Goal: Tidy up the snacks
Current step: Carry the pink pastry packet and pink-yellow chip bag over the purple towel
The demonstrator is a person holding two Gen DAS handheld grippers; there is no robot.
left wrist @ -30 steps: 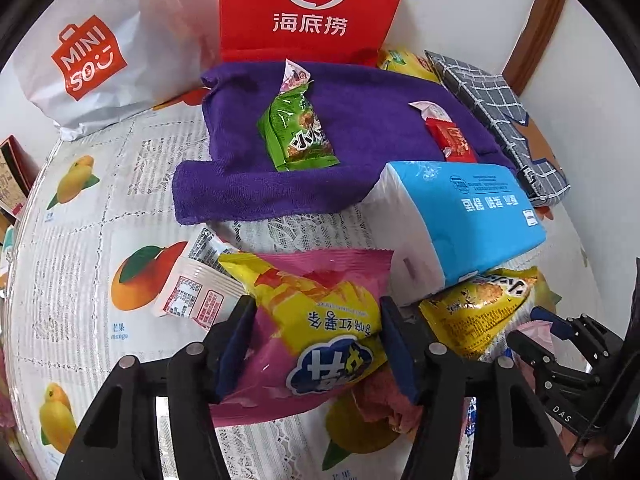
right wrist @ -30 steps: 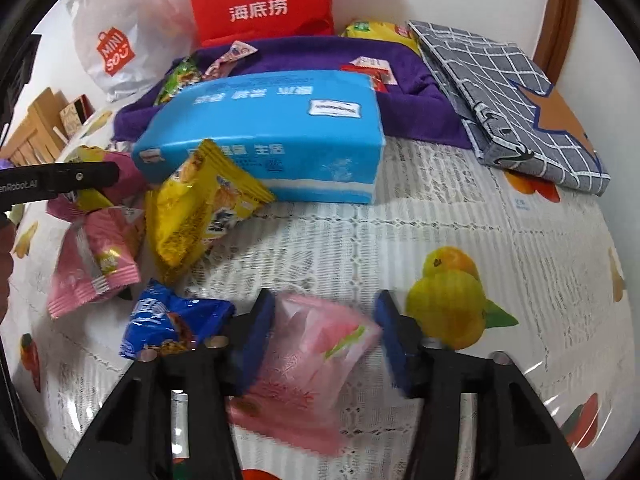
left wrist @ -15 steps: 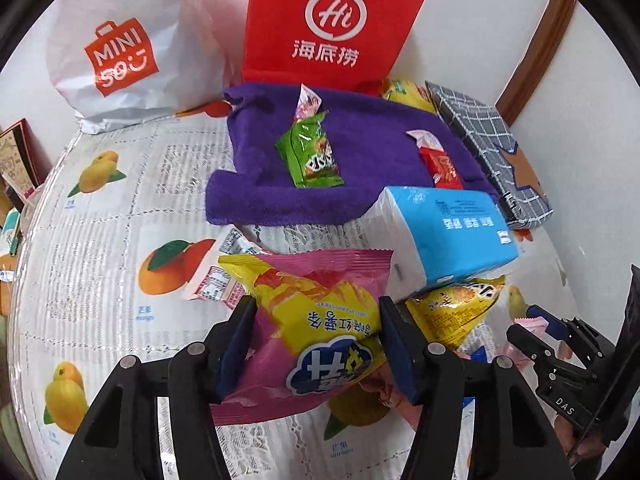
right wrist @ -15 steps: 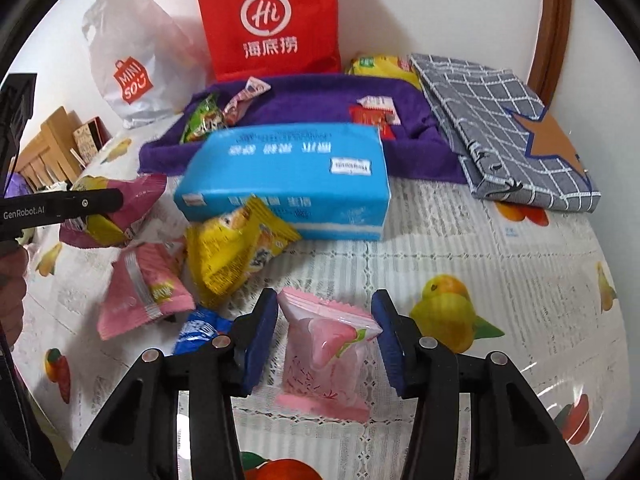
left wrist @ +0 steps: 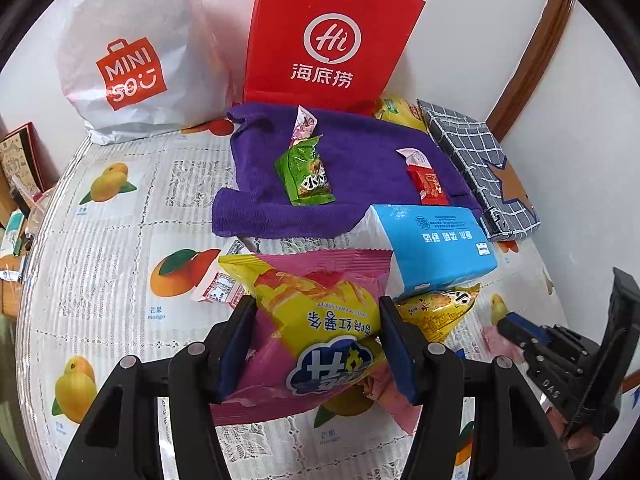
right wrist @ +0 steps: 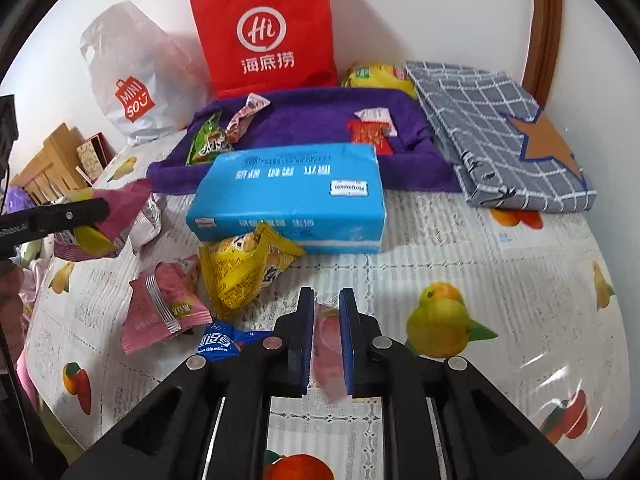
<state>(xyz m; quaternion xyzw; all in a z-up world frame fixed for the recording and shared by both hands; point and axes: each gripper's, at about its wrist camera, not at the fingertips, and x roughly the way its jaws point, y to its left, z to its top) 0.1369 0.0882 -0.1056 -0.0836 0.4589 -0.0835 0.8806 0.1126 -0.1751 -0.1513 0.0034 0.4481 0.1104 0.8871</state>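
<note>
While clamped on chips [left wrist: 320,320] left and pink pack [right wrist: 326,344] right, carry both hand-held grippers [left wrist: 316,344] [right wrist: 324,336] level toward towel [left wrist: 360,160], upper centre; release gently.

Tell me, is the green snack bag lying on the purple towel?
Yes, the green snack bag lies flat on the purple towel, beside a small pink packet.

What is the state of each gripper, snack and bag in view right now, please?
Left gripper: shut on the chip bag, held off the table.
Right gripper: shut on the pink packet.
Green snack: lying flat on the purple towel.
Red snack: lying on the towel.
Tissue pack: lying flat, sealed.
Yellow snack: crumpled against the tissue pack.
Red bag: upright.
</note>
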